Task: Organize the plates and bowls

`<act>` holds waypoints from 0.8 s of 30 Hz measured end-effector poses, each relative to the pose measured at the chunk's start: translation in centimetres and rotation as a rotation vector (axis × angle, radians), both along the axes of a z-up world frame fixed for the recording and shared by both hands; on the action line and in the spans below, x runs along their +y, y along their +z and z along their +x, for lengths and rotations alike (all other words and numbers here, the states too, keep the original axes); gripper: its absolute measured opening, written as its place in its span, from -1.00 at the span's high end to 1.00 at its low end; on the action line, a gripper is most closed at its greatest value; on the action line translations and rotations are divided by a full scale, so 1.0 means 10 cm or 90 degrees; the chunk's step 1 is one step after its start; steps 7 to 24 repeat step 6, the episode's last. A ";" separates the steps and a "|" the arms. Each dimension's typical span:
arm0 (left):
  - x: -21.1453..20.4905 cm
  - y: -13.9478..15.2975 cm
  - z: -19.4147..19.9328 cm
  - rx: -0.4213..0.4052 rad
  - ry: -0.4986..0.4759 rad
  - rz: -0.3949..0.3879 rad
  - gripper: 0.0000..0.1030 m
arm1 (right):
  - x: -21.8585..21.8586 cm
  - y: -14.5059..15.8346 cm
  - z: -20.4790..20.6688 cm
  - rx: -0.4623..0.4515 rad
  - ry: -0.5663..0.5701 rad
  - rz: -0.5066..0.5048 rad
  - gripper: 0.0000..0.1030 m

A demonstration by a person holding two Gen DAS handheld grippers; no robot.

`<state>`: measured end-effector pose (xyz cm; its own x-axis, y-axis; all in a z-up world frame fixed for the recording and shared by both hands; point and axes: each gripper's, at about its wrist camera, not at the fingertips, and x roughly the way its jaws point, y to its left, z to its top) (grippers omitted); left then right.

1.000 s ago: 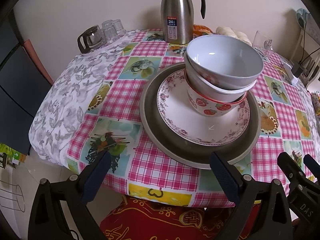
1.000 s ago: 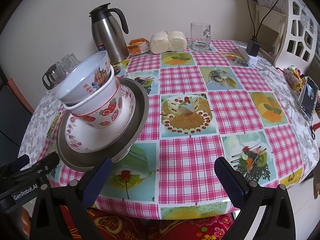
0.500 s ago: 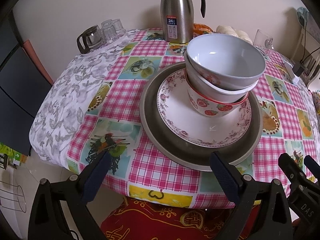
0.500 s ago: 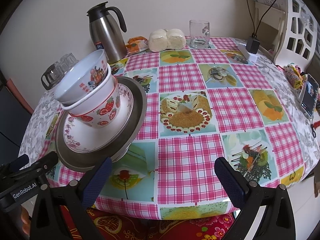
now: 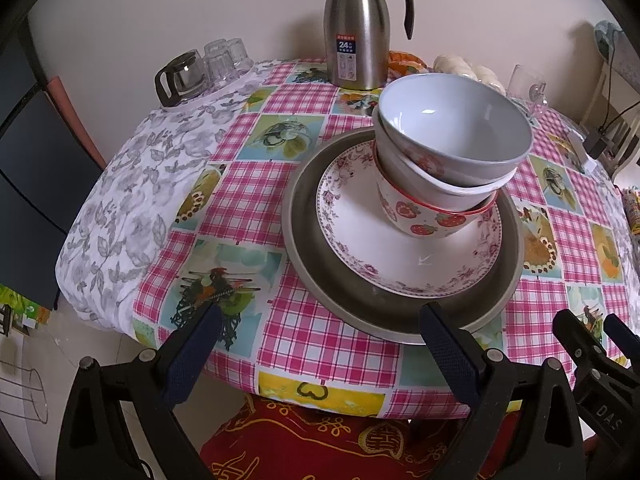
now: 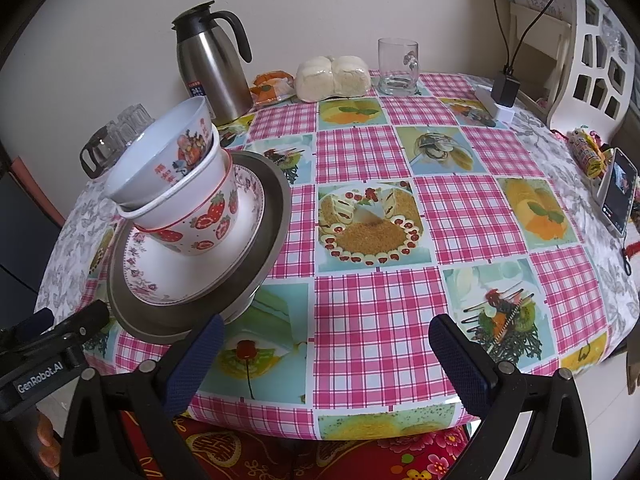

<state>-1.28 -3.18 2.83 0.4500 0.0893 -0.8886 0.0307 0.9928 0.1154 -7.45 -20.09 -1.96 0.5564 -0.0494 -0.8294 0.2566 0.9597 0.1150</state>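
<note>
The stacking looks finished, as far as I can judge. Three bowls sit nested one inside another on a floral plate (image 5: 400, 248), and this plate lies in a wide grey metal plate (image 5: 320, 280). The whole pile stands on the surface (image 6: 380, 292), which is covered with a pink checked cloth, near its front edge on the left side. No other plate or bowl is visible on the cloth, so probably nothing is left to collect; maybe only the leaning bowls need to be straightened.

The top bowl (image 5: 452, 136) is pale grey-white inside, with red and orange pictures on its outer wall. The middle bowl (image 6: 200, 184) is plain white. The bottom bowl (image 5: 424, 216) has a red rim and strawberries. The bowls are tilted, not level, and they stand off the centre of the floral plate, so the pile could slip if somebody pushes it.

The left gripper (image 5: 320, 344) hovers just before the metal plate with its fingers spread wide and holding nothing. The right gripper (image 6: 328, 344) is over the bare cloth beside the pile, also with fingers spread and empty.
</note>
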 end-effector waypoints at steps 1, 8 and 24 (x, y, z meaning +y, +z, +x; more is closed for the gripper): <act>-0.01 0.00 0.00 -0.002 -0.002 -0.001 -0.91 | 0.00 0.00 0.00 0.000 0.001 0.000 -1.00; 0.00 0.01 0.00 -0.003 -0.007 -0.007 -0.91 | 0.00 -0.01 0.00 0.003 0.001 -0.002 -1.00; 0.00 0.01 0.00 -0.003 -0.007 -0.007 -0.91 | 0.00 -0.01 0.00 0.003 0.001 -0.002 -1.00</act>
